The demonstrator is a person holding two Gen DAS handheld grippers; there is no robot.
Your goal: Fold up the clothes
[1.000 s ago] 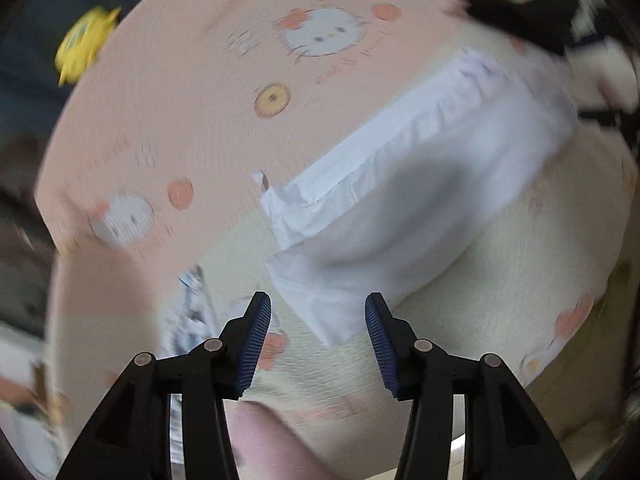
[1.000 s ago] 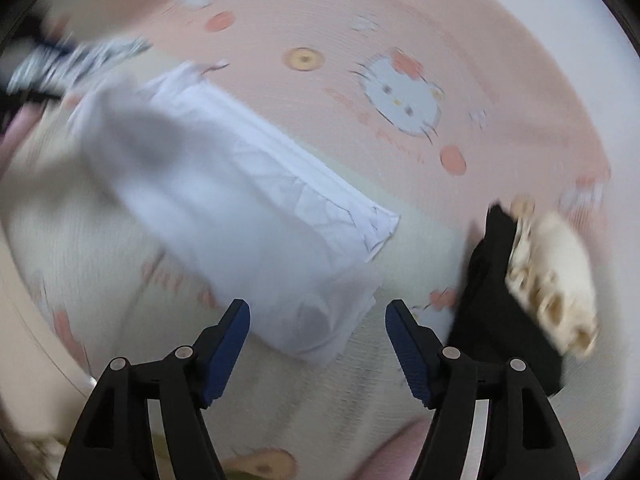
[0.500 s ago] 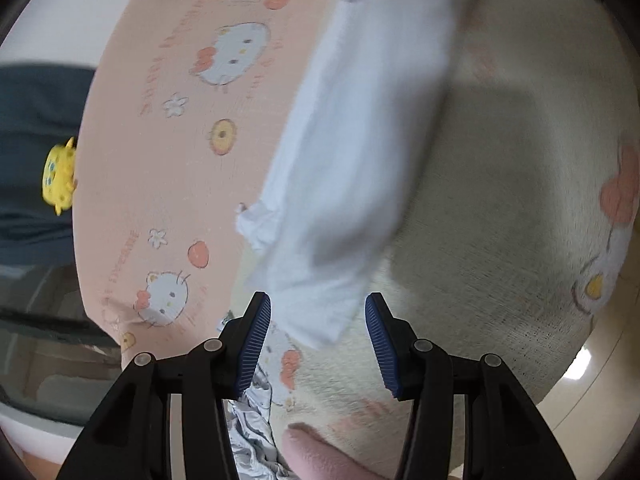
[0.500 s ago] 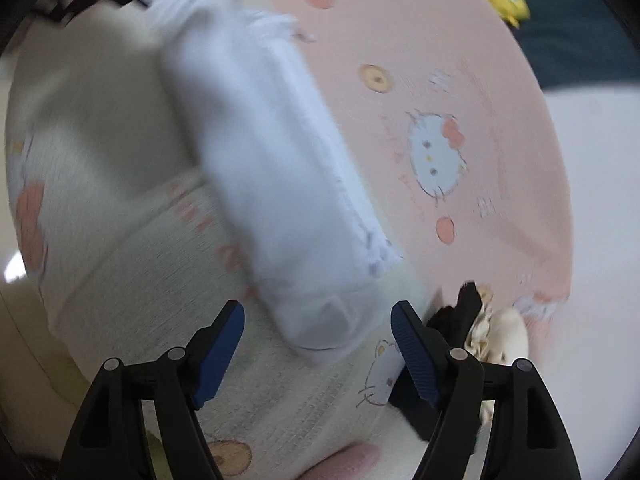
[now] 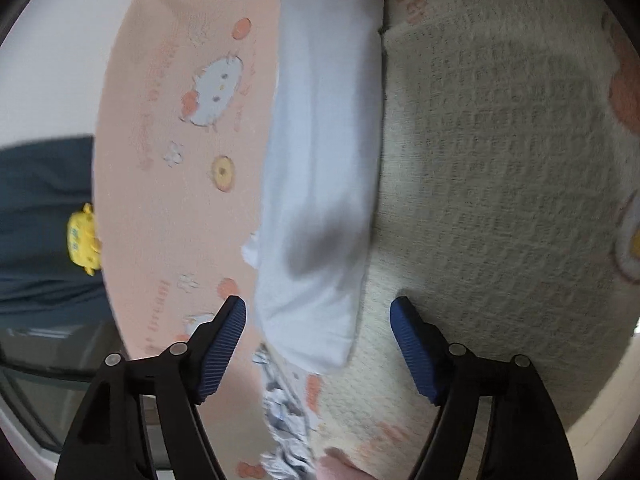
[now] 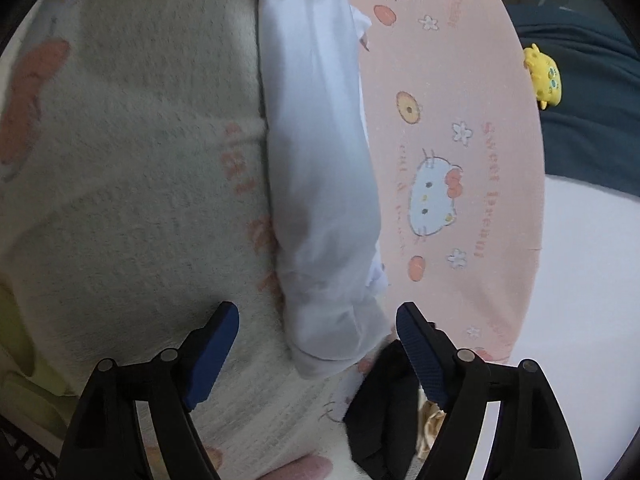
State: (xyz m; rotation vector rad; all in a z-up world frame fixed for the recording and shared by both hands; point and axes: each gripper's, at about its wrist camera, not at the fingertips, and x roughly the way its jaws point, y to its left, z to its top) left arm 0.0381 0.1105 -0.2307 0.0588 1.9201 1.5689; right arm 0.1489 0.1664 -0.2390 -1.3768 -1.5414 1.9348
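While both jaws just widened, folded white garment [image 5: 320, 184] unpinched between each gaping tool: left tool [image 5: 318, 346], right tool [image 6: 318, 350].

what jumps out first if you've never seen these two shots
A long folded white garment lies along the seam between the pink cartoon-cat blanket and a cream one. Each open gripper, left and right, frames one end. A yellow toy sits beyond the pink edge.
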